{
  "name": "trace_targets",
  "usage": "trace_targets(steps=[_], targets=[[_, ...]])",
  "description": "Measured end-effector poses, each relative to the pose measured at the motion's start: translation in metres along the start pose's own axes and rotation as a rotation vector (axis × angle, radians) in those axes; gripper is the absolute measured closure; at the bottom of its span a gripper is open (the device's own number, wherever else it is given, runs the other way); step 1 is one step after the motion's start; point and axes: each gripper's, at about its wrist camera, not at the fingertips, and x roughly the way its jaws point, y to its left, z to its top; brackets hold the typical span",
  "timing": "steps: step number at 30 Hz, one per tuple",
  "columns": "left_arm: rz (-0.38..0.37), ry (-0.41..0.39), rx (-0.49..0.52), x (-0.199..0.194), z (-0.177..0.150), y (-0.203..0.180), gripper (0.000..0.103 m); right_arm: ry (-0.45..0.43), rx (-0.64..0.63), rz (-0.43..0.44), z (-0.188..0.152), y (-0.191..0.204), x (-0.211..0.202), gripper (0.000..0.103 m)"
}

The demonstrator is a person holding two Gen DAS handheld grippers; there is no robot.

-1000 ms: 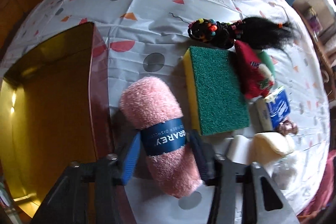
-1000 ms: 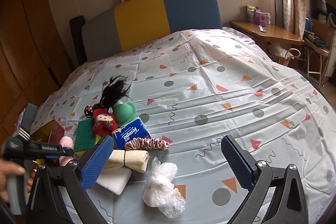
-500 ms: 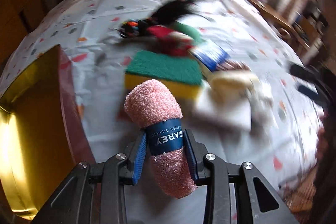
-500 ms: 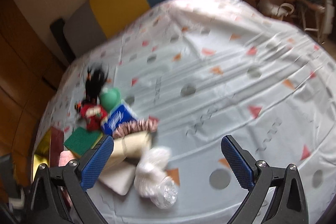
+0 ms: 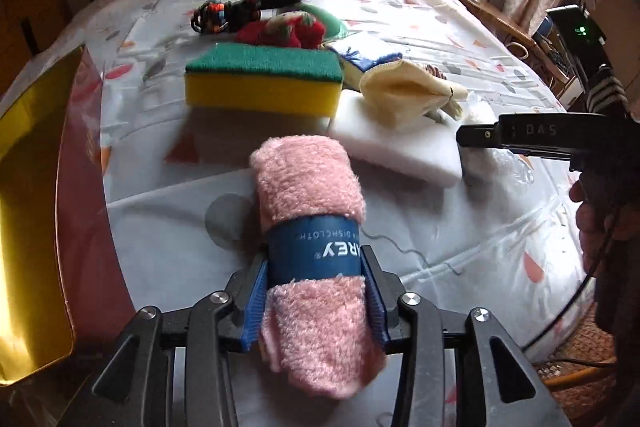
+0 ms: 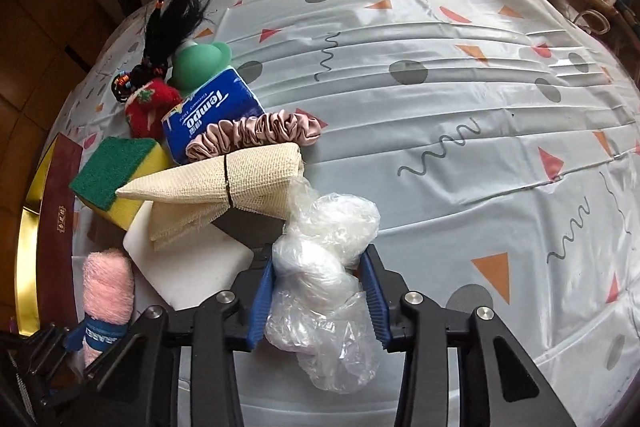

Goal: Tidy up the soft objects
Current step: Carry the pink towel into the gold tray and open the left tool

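A: Two soft things are in our grip. The left gripper (image 5: 316, 301) pinches the towel (image 5: 310, 227) at its blue band (image 5: 314, 251); its jaws have just eased wider, yet the pads sit pressed on the band. The right gripper (image 6: 320, 295) has just closed its jaws, and they squeeze the bag (image 6: 324, 279).

B: Where do we have them?

A: We hold the towel low over the cloth (image 5: 440, 227), near the sponge (image 5: 264, 83) and the white block (image 5: 396, 143). We have the bag just beside the net (image 6: 224, 183), with the scrunchie (image 6: 256, 131) and tissues (image 6: 208, 107) behind.

B: What could go wrong?

A: Our left pads grip only the slick band, so we judge the towel could slide out if they ease further. We think the crumpled bag may yield and slip, or snag the net as we lift.

B: Which way does the towel point?

A: Its long axis runs away from us toward the sponge, the far end tipped down. The gold tray (image 5: 28, 207) waits at our left.
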Motion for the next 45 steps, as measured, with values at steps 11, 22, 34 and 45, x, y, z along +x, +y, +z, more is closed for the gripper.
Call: trace_targets(steps=[11,22,34,45], targets=[[0.037,-0.144,0.031,-0.042,-0.002,-0.001,0.070,-0.017,-0.077,-0.047,0.001,0.007,0.004,0.065],[0.166,-0.301,-0.044,-0.117,0.007,0.039,0.069,-0.047,-0.134,-0.083,-0.005,0.016,0.006,0.065],[0.260,-0.269,-0.164,-0.130,-0.006,0.113,0.069,-0.074,-0.181,-0.127,-0.009,0.025,0.007,0.064],[0.230,-0.107,-0.417,-0.096,0.004,0.245,0.069,-0.074,-0.194,-0.145,-0.010,0.028,0.006,0.064]])
